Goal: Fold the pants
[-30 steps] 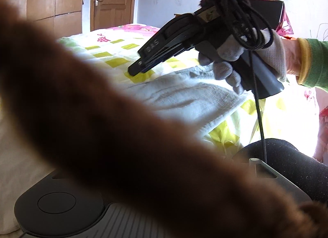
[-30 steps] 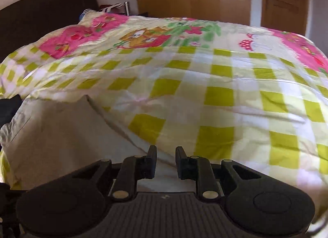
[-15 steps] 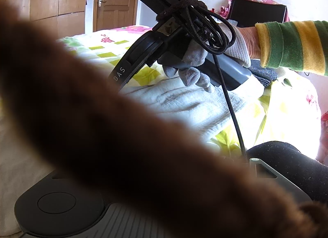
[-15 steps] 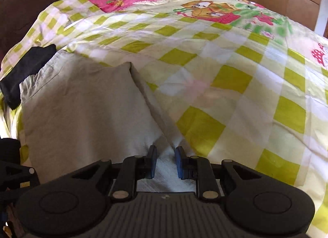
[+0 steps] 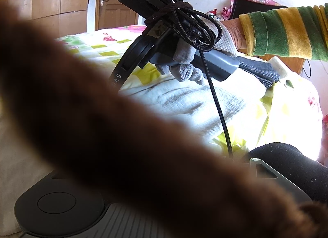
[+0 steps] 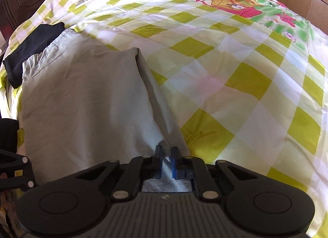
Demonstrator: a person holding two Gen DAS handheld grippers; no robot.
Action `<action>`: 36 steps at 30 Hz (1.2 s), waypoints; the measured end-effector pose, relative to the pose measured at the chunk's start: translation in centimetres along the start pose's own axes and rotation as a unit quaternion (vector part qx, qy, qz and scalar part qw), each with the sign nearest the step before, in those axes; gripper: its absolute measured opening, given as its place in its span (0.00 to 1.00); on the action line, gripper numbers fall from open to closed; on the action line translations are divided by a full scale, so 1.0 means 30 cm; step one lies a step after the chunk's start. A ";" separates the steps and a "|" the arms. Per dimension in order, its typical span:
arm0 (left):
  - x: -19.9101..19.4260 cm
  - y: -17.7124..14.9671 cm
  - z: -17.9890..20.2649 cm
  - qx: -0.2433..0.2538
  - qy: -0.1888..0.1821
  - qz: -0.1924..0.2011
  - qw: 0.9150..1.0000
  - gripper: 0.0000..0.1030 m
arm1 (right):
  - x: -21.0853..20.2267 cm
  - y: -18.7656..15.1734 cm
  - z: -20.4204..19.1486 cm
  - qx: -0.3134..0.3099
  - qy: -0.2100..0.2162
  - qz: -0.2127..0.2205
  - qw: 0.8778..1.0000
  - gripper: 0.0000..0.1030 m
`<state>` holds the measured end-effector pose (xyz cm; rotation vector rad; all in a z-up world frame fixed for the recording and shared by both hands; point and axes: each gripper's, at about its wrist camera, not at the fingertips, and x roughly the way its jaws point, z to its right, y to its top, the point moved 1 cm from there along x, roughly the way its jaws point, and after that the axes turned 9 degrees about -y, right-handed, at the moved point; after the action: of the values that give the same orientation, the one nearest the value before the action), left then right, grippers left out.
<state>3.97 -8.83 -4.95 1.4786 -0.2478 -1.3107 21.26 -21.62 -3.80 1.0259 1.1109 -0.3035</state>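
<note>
The pale beige cotton pants [image 6: 86, 102] lie flat on the yellow-green checked bedspread [image 6: 235, 78]. The right gripper [image 6: 166, 161] sits at their near edge, jaws nearly closed on a fabric fold. The left gripper's jaw state cannot be determined: a blurred brown fuzzy object [image 5: 102, 125] hides it.

A big bed [image 6: 235, 86] fills the room, covered with a sheet of yellow-green and white squares, with pink patches and cartoon pictures near its far end. Pale grey pants [image 6: 86, 102] lie flat on the sheet near the close edge, partly folded over. A black cloth [image 6: 30, 47] lies on the bed just beside the pants, touching their far corner.
</note>
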 end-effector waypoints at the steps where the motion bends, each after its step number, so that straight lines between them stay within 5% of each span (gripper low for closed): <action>1: -0.001 -0.001 0.002 0.002 0.001 0.000 1.000 0.67 | -0.005 0.002 0.001 0.005 -0.002 0.001 1.000 0.21; 11: -0.011 0.007 -0.018 -0.013 0.008 0.014 1.000 0.68 | -0.087 0.027 0.040 0.057 -0.045 0.051 0.996 0.18; 19: -0.011 0.005 -0.020 -0.011 0.006 0.013 1.000 0.68 | -0.054 0.042 0.006 0.013 0.020 0.036 0.999 0.25; 26: -0.010 0.005 -0.028 -0.014 0.006 0.012 1.000 0.68 | 0.004 0.052 0.002 -0.008 0.028 0.016 0.999 0.36; 28: -0.008 0.005 -0.028 -0.014 0.006 0.012 1.000 0.68 | 0.000 0.051 -0.004 -0.008 0.027 0.016 0.999 0.33; 30: -0.007 0.003 -0.025 -0.011 0.006 0.010 1.000 0.68 | -0.004 0.050 -0.020 -0.016 0.016 0.012 1.000 0.20; 36: -0.014 0.004 -0.022 -0.008 0.009 0.019 1.000 0.68 | -0.070 0.071 0.015 0.028 -0.027 0.052 0.998 0.18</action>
<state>4.40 -8.18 -4.73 1.4648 -0.2527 -1.2657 21.96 -21.42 -0.87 1.1142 1.0011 -0.2779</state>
